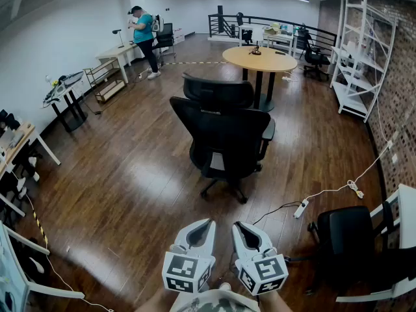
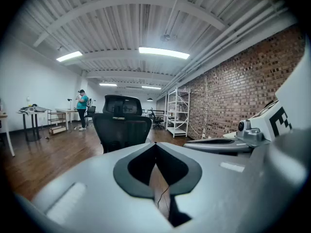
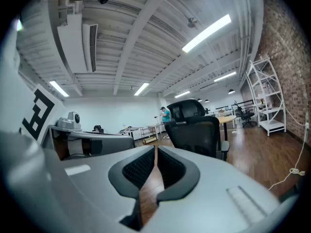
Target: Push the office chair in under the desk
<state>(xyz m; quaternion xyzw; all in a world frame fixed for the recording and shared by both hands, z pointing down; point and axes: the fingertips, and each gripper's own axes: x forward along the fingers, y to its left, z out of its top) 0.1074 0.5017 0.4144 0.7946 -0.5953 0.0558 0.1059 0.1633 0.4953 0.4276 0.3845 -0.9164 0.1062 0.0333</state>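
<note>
Closest to you, the left hand-held gripper point(image 1: 205, 225) and the right hand-held gripper point(image 1: 239, 227) sit side by side, low in the head view. Each one's jaws are pressed together with nothing between them; only floorboards show through the slit in either gripper view. That suits a push, since closed jaws give you a blunt, firm nose to lean on a backrest instead of two prongs that could catch in it. Both point forward at the chair, so you look lined up but not yet in contact.

To your right, a second black chair point(image 1: 348, 239) stands at a white table point(image 1: 406, 213), and a power strip point(image 1: 301, 208) with its cable lies on the floor just off your likely path. Mind the casters there.

The office chair point(image 1: 224, 132) stands out in the open floor, well apart from you, with its back and headrest turned your way. That is the handy side, because the seat already faces the round table point(image 1: 260, 59) just behind it. This table is probably the target, though you cannot be sure from here. The chair is not under it yet.

Farther off, white shelving point(image 1: 354, 57) lines the brick wall, and a person point(image 1: 144, 34) works at a far table, clear of your route.
</note>
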